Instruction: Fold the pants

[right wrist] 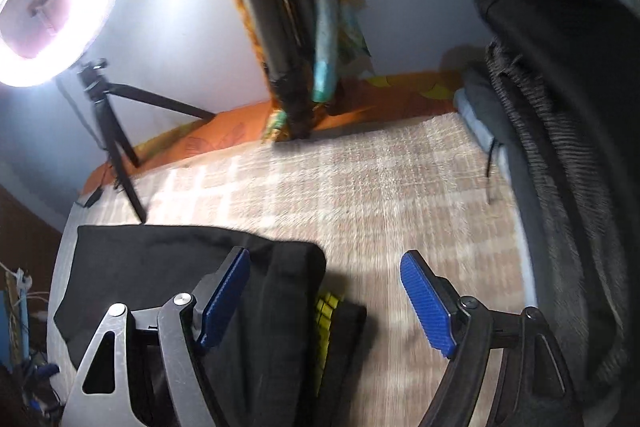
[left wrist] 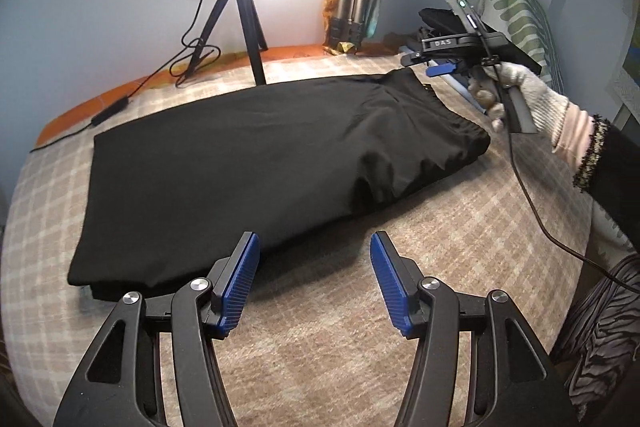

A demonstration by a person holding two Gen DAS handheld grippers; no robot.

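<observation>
Both grippers share one build: black curved arms with silver round screws and ribbed blue pads. The left gripper (left wrist: 314, 281) fills its view from 5 to 7 o'clock. At 3 o'clock, the right gripper (left wrist: 440, 69) reads "DAS", shows a green light and trails a black cable (left wrist: 532, 203). The hand (left wrist: 520, 95) wears a white knit glove under a black sleeve (left wrist: 616, 167) with speckled trim.

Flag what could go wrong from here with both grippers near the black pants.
1. The right gripper is open over the waistband end of the pants; closing there may catch only the top layer and undo the fold.
2. The left gripper is open short of the near edge and might pinch the checked blanket.
3. The cable could snag.
</observation>
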